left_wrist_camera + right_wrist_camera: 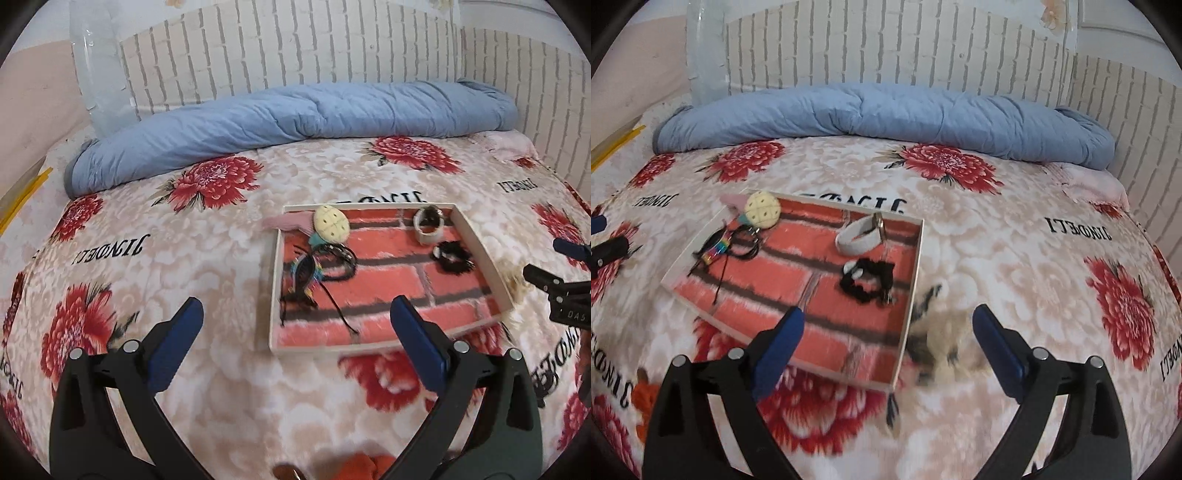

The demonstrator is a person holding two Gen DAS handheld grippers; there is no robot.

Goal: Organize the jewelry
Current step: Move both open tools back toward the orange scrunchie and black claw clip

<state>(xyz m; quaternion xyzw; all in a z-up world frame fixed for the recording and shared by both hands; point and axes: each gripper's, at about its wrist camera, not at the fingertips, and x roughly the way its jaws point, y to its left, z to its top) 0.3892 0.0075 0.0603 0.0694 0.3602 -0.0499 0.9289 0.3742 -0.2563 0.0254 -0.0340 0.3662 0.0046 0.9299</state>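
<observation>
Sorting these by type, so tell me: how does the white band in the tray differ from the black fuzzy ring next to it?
The white band is smooth, wide and stands on its edge with a metal ring at its top; the black fuzzy ring is shaggy, thin and lies flat, with a white patch on one side. The band sits farther back in the tray. Both are closed loops inside the tray's right half.

Bed (221,236): covered by a cream spread printed with red flowers and black lettering.
Lying directly on it:
- Rolled blue quilt (295,110), along the far edge against the wall.
- Shallow white-rimmed tray (913,273) with a red brick-pattern lining, near the middle.
- Beige furry item (942,332), blurred, just beside the tray's right rim.
- Orange item (642,402), near edge, partly seen.
</observation>
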